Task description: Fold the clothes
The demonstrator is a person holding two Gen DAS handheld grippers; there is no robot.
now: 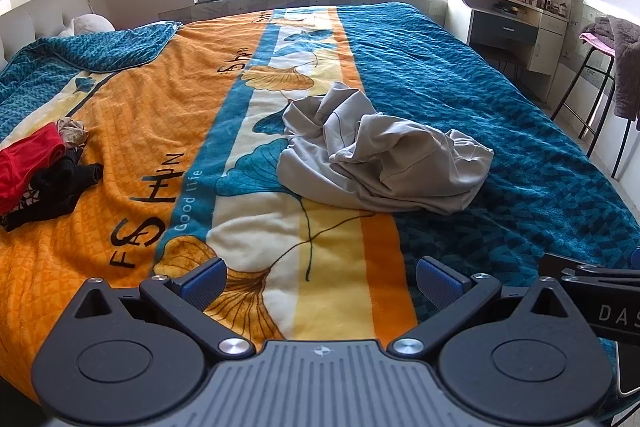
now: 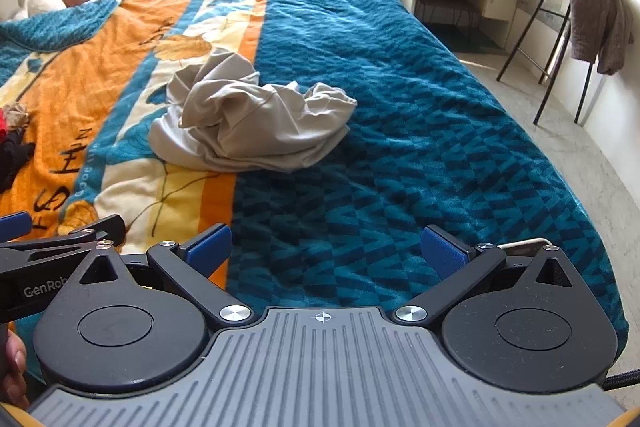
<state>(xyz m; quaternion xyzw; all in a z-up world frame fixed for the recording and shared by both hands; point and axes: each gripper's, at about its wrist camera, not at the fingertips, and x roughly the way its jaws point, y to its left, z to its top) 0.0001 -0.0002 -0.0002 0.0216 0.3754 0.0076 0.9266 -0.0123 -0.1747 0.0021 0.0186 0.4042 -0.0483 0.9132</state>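
Here, at the far left of the bed (image 1: 132,131), a small heap of other clothes lies on the orange stripe: a red garment (image 1: 24,163) with a black garment (image 1: 60,187) bunched against it. These are well apart from both tools.

Moving right, the left hand-held gripper (image 1: 320,285) hangs low over the near edge of the blanket with its blue pads (image 1: 204,281) spread wide and nothing between them. Ahead of it and slightly to its right lies the grey garment (image 1: 380,155), crumpled in a loose mound where the cream leaf stripe meets the teal field. Its long axis runs roughly across the view, from a rumpled peak at the upper left to a flatter tail at the right.

Further right, the right hand-held gripper (image 2: 326,251) is also wide apart and empty, hovering over the teal part of the bed. From its camera the grey garment (image 2: 252,123) sits ahead and to the left.

Judging by this, the mound lies about between the two tools, neither plainly nearer. The left one faces the bunched end and the right one the tail, so each would likely reach forward and inward to spread the cloth flat before any fold
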